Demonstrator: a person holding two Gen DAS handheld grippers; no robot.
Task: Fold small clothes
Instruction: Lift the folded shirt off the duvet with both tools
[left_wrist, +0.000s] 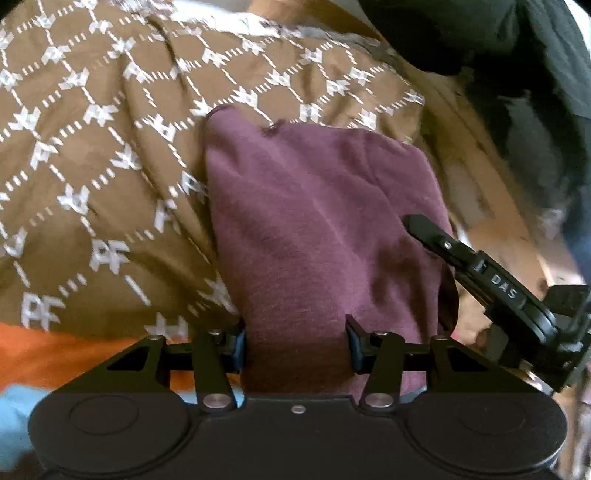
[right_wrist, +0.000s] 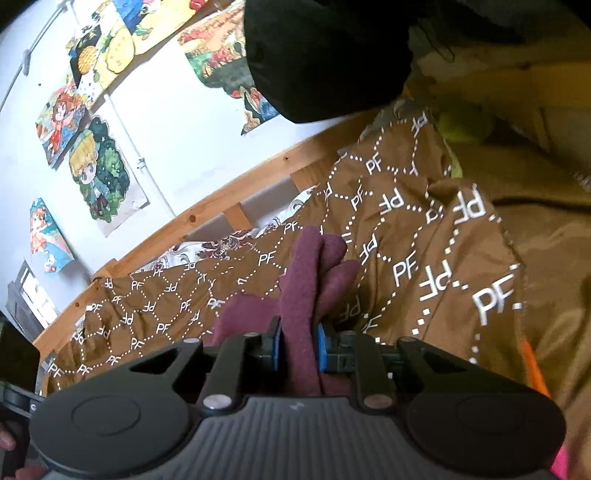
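While both grippers meet at one piece of cloth, the scene reads as follows.

Garment: a maroon garment (left_wrist: 317, 221) lies on a brown bedspread (left_wrist: 92, 155), stretching forward from the left gripper (left_wrist: 295, 343); in the right wrist view its bunched folds (right_wrist: 306, 280) stand up from the bedspread (right_wrist: 406, 236).
Left jaws: spread wide, one finger at each side of the cloth; whether they pinch it cannot be told.
Right jaws: the right gripper (right_wrist: 298, 345) is clamped on a thick fold of the garment, blue pads (right_wrist: 320, 347) pressing both sides.
Surroundings: a dark mass (right_wrist: 325, 55) hangs over the far end of the bed; a wooden bed rail (right_wrist: 207, 206) runs along a white wall with cartoon drawings (right_wrist: 99, 173). An orange cloth (left_wrist: 55, 354) and a pale blue cloth (left_wrist: 14, 424) lie at the left gripper's near left.
In the way: the right gripper's finger (left_wrist: 476, 266) crosses the garment's right edge in the left wrist view.
Writing: "PF" repeats in white across the bedspread, joined by dotted lines; "DAS" is printed on that finger.
Room: bedspread lies open to the garment's left and beyond it; the rail bounds the far side.
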